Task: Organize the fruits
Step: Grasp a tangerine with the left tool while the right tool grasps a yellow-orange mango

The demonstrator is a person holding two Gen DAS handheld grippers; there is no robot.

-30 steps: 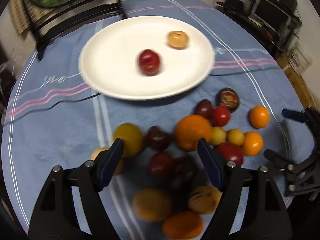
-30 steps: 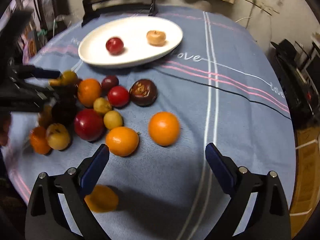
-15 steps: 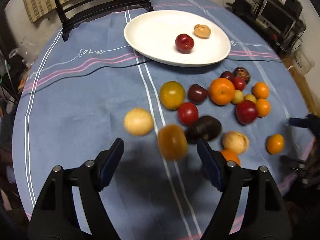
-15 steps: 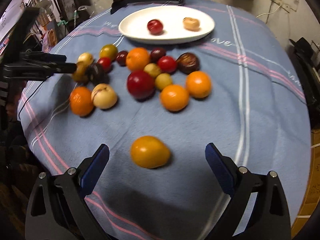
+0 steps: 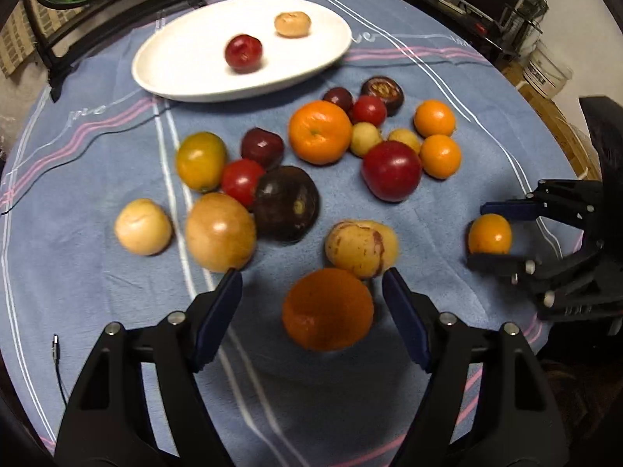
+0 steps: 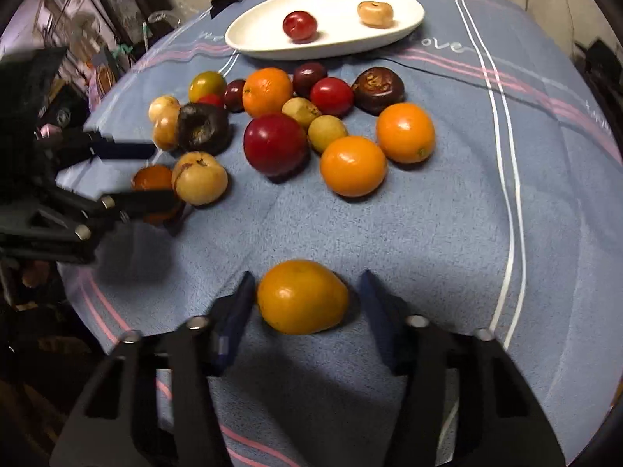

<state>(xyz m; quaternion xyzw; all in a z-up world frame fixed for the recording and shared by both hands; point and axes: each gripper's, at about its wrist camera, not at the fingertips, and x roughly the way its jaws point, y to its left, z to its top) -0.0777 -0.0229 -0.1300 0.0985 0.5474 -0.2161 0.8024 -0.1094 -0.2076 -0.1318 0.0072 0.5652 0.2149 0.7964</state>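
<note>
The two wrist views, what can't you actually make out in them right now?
- Left wrist view: whether the left gripper touches the dark orange fruit between its jaws; blur hides the gaps.
- Right wrist view: whether the right gripper's pads, just closing, press the yellow-orange fruit; slim gaps seem to remain.
- Right wrist view: the left gripper's finger covers part of the dark orange fruit.
- Both views: the tablecloth's lettering, partly hidden by the plate.
</note>
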